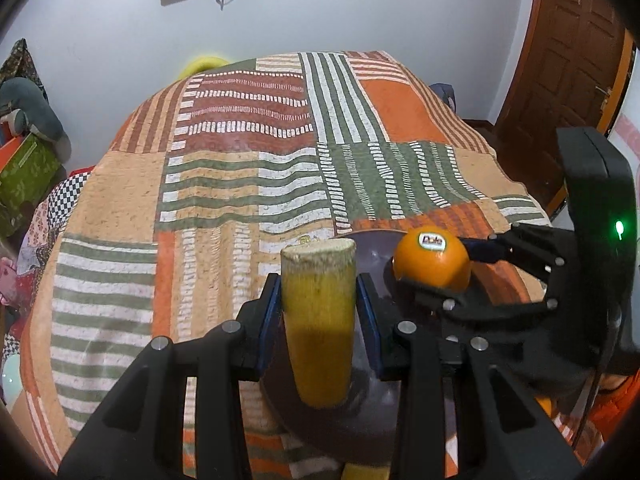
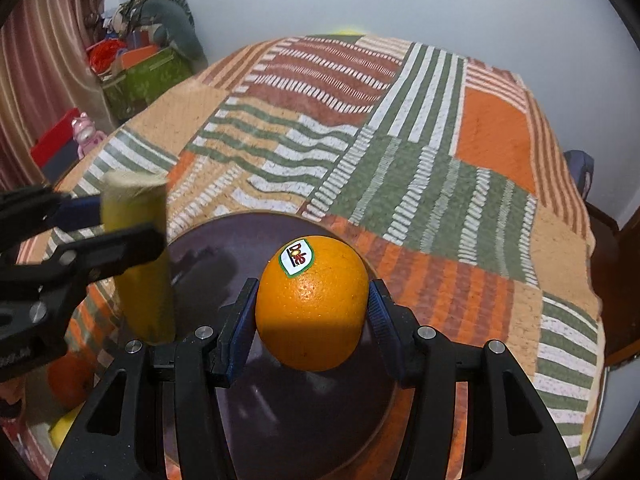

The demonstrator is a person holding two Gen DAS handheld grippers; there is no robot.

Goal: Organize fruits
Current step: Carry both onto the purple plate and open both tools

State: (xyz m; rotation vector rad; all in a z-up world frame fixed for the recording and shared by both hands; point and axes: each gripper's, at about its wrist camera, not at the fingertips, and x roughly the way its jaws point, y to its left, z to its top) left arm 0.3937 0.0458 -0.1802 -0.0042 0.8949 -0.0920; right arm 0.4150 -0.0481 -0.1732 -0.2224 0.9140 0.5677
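Left gripper [image 1: 319, 312] clamped on a yellow cut stalk piece [image 1: 319, 312], right gripper [image 2: 312, 312] gripping a stickered orange [image 2: 312, 304], both above the dark plate [image 2: 240, 240] (near the patchwork cloth's [image 2: 400, 160] front edge), only the left view showing the wooden door [image 1: 568, 60].

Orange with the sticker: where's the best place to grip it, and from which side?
Across its widest middle, as the right gripper has the orange: pads on opposite flanks, coming from above and behind, sticker facing up. It is round, so a grip off the middle could slip.

Orange orange [image 2: 312, 312], yellow banana piece [image 1: 318, 320], dark brown plate [image 2: 224, 236], striped patchwork cloth [image 1: 248, 168]
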